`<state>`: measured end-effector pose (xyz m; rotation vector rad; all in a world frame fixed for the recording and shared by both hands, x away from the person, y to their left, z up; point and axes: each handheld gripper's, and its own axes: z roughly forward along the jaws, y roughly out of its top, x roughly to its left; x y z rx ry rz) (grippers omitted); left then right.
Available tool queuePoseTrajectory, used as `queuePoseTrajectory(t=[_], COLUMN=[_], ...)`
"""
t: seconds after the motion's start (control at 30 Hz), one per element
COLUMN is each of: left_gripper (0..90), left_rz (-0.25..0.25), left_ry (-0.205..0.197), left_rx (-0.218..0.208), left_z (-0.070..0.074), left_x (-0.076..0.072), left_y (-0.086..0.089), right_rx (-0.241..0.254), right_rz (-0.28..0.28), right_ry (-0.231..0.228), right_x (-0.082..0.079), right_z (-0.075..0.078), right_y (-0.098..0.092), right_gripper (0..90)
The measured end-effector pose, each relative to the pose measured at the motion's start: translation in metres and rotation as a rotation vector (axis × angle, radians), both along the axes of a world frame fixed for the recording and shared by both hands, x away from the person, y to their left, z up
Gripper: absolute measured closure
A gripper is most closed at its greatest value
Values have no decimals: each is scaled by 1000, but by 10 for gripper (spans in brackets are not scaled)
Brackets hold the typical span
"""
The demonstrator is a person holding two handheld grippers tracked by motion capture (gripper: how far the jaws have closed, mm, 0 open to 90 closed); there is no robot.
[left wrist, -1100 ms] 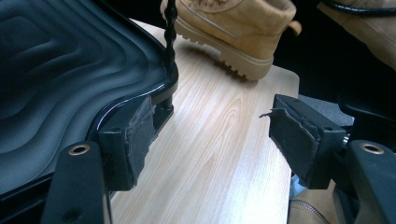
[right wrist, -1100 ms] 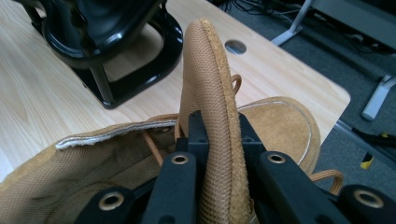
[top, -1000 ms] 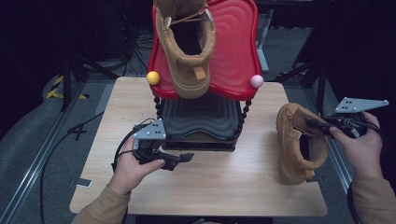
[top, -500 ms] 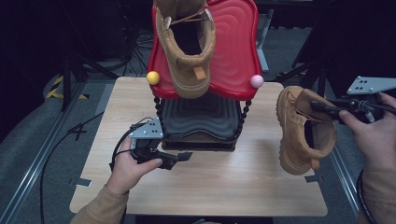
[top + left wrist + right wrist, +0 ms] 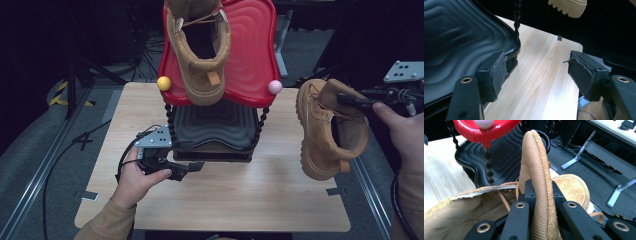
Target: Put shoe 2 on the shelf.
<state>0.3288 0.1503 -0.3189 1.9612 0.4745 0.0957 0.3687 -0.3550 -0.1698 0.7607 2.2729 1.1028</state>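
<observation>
A tan boot (image 5: 327, 131) hangs in the air off the table's right edge, its toe pointing away from me. My right gripper (image 5: 350, 99) is shut on the boot's padded tongue (image 5: 536, 177), which stands pinched between the jaws. A second tan boot (image 5: 199, 50) lies on the red top shelf (image 5: 250, 55) of a two-tier rack. My left gripper (image 5: 197, 165) rests open on the table in front of the rack's black lower shelf (image 5: 461, 37), with nothing between its pads (image 5: 499, 72).
The rack stands at the back middle of the wooden table (image 5: 235, 200) on black beaded posts (image 5: 172, 125), with a yellow knob (image 5: 163, 83) and a pink knob (image 5: 274, 87) at its corners. Cables (image 5: 75, 145) trail off the left side.
My right gripper has lifted the boot from the table's right side up and outward, tilting it. The left gripper has barely shifted.
</observation>
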Motion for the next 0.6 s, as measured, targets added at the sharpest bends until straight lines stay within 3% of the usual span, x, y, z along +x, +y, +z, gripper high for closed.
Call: queuePoseTrajectory(t=[0.27, 0.6], left_gripper=[313, 314], left_rz=[2, 8], left_ry=[4, 10], left_rx=[-10, -13], left_z=[-1, -1], left_x=[1, 2], left_y=[0, 1], right_rx=[22, 12], right_rz=[-37, -73], right_ry=[6, -12], right_x=[-1, -2], right_z=[19, 43], right_y=[1, 11], right_gripper=[821, 821])
